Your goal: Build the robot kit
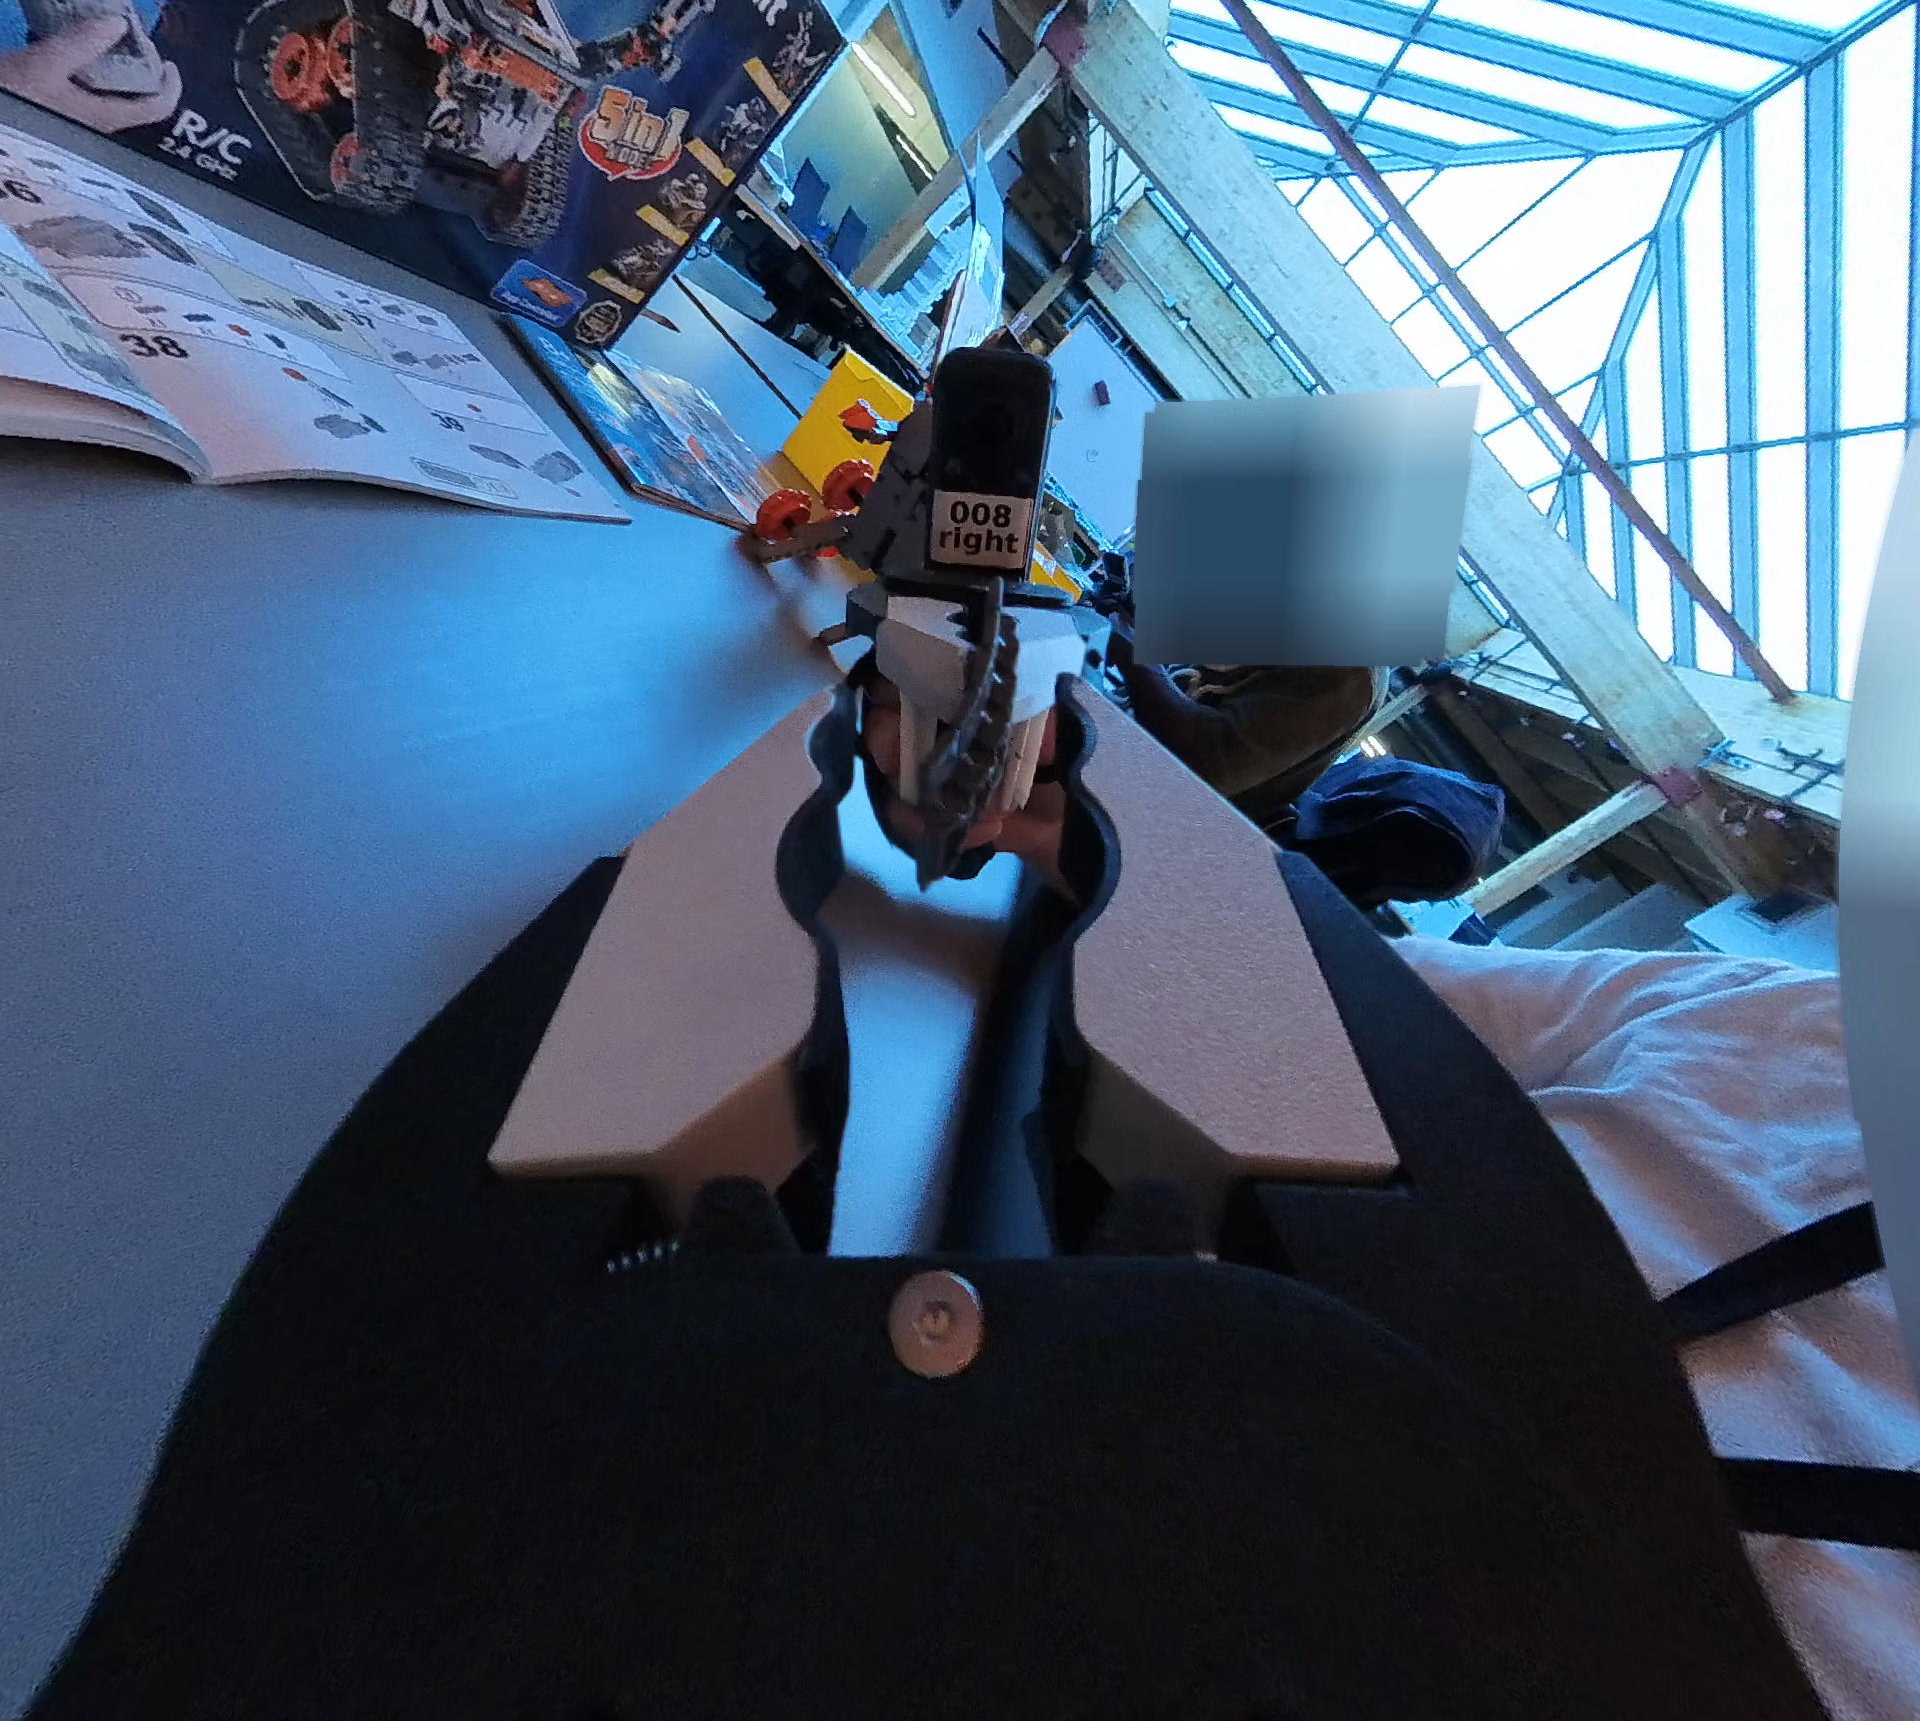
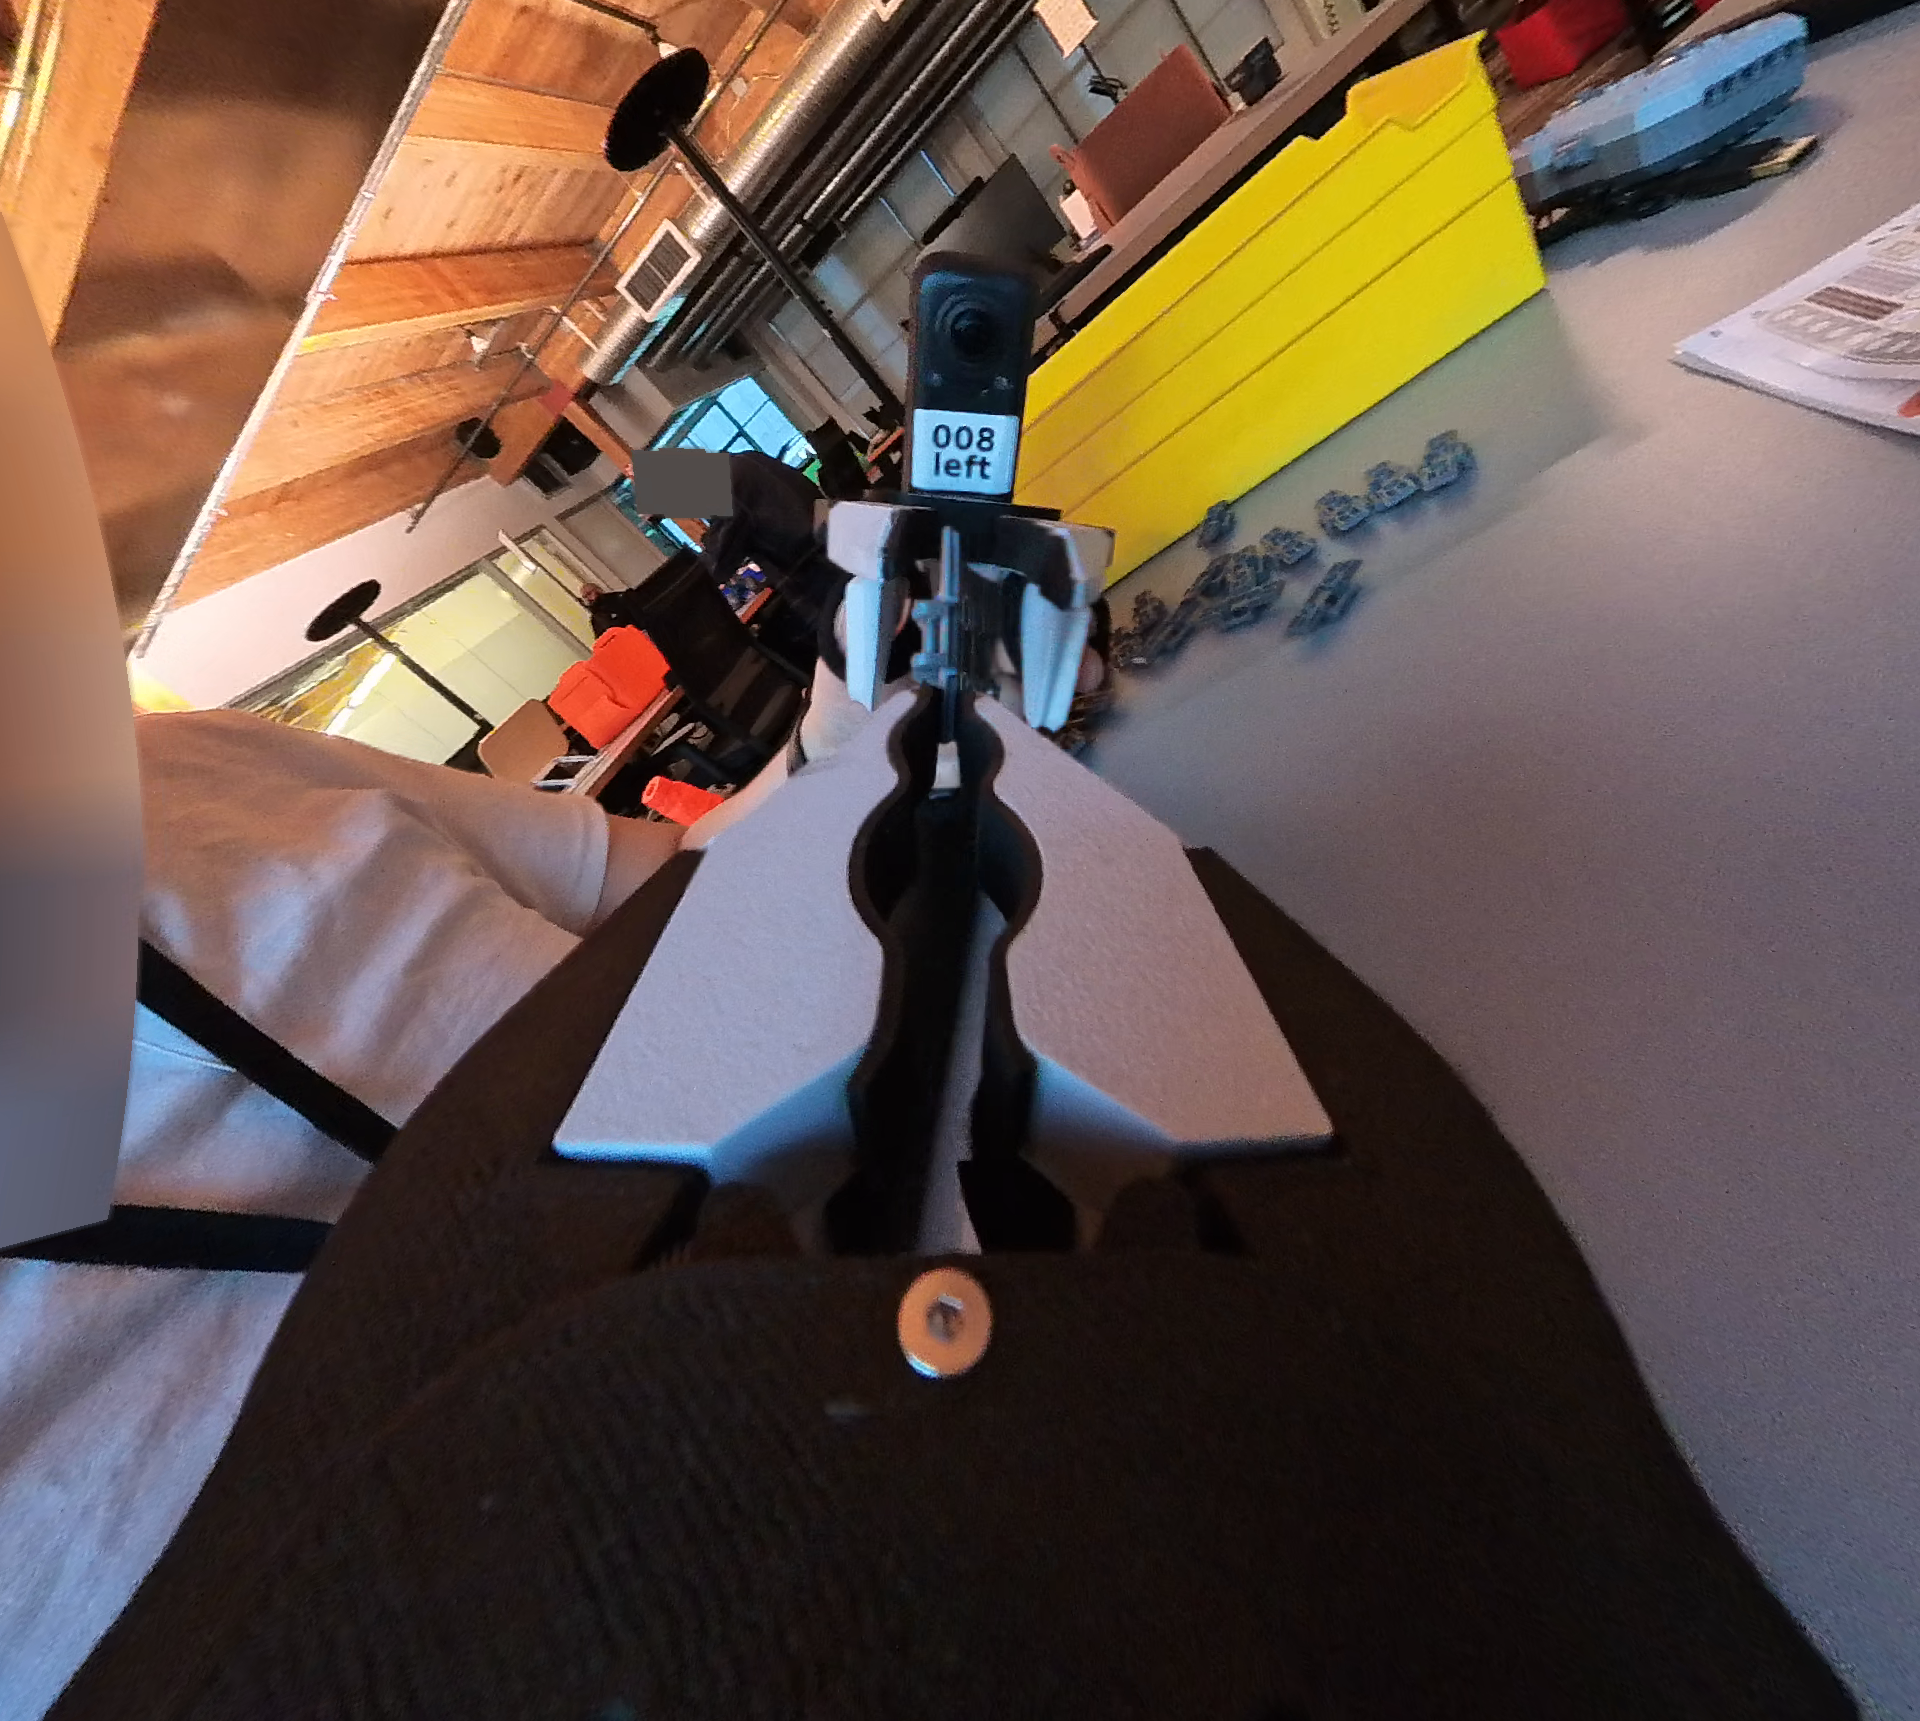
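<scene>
You are holding the two grippers nose to nose above the pale grey table top (image 1: 312, 736). Your right gripper (image 2: 951, 721) is pinching a dark grey toothed plastic track strip (image 1: 961, 798). Its beige fingers (image 2: 1122, 965) are pressing almost together at the tips, with the strip's thin edge caught between them. The strip is running out from those tips towards your left gripper (image 1: 956, 736) and is hanging in the air, clear of the table.

Your left gripper is standing open. Its beige fingers (image 1: 707, 944) are sitting either side of the strip's free end with a gap on both sides, and I cannot tell whether either pad is touching it.

Near your right gripper, on the table, loose dark grey track links (image 2: 1299, 549) are lying scattered just beside a long bright yellow plastic bin (image 2: 1278, 300). Beyond the bin, a light grey built brick model (image 2: 1662, 102) is resting. On the other side, an open white instruction booklet (image 1: 260, 341) is lying flat in front of a dark blue cardboard kit box (image 1: 468, 40), which is standing upright. Two small orange plastic wheels (image 1: 781, 516) are sitting near the booklet's far corner. Your white sleeve (image 1: 1662, 1100) is showing beside the left gripper.
</scene>
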